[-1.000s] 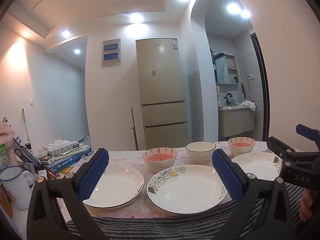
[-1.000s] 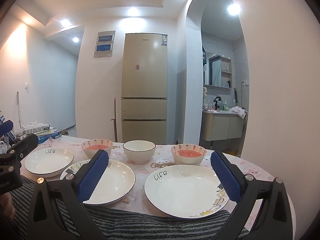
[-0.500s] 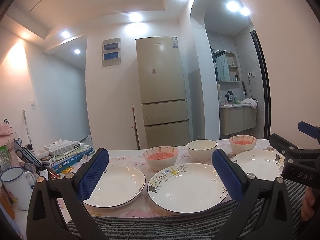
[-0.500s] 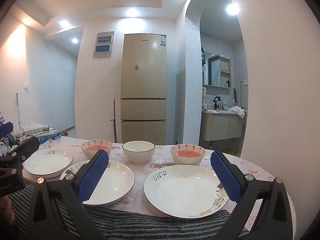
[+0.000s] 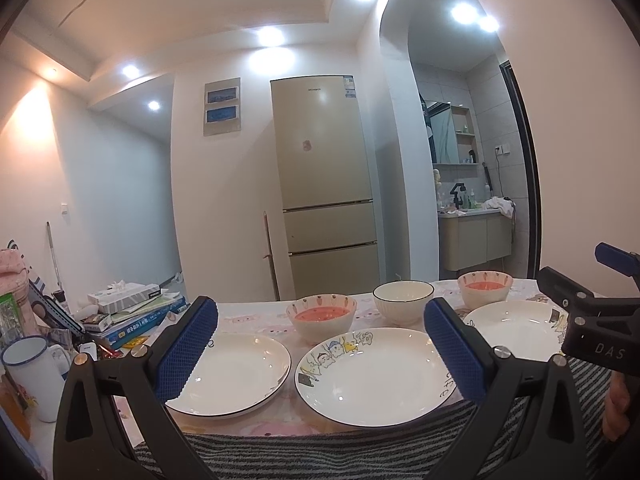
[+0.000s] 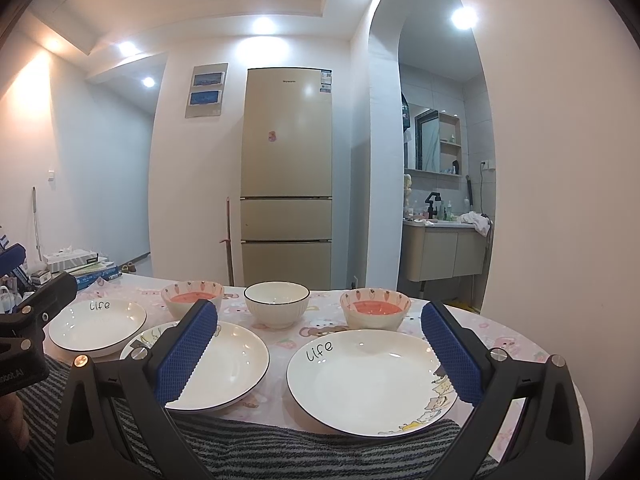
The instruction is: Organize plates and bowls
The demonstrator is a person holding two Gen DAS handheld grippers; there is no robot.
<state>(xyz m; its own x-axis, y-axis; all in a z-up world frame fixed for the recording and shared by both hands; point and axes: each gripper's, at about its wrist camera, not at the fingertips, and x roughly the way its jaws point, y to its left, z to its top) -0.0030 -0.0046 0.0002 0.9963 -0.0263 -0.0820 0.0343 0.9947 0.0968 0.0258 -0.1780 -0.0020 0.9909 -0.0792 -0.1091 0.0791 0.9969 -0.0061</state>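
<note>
Hovering above the striped cloth at the table's near edge, the left gripper has its blue-padded fingers spread wide apart and holds nothing; the right gripper hangs just beside it, likewise spread and empty. Take the white bowl with the dark rim as landmark: it stands upright, mouth up, in the middle of the back row. A carrot-patterned bowl with a pink inside sits to its left, another carrot-patterned bowl to its right, both upright and apart from it. In front of the white bowl lie three shallow plates in a row running left to right, all flat, face up: the left plate, the middle plate and the right plate. The right plate's word "life" sits on its far rim. Further left of the white bowl stand a stack of books and a white mug.
</note>
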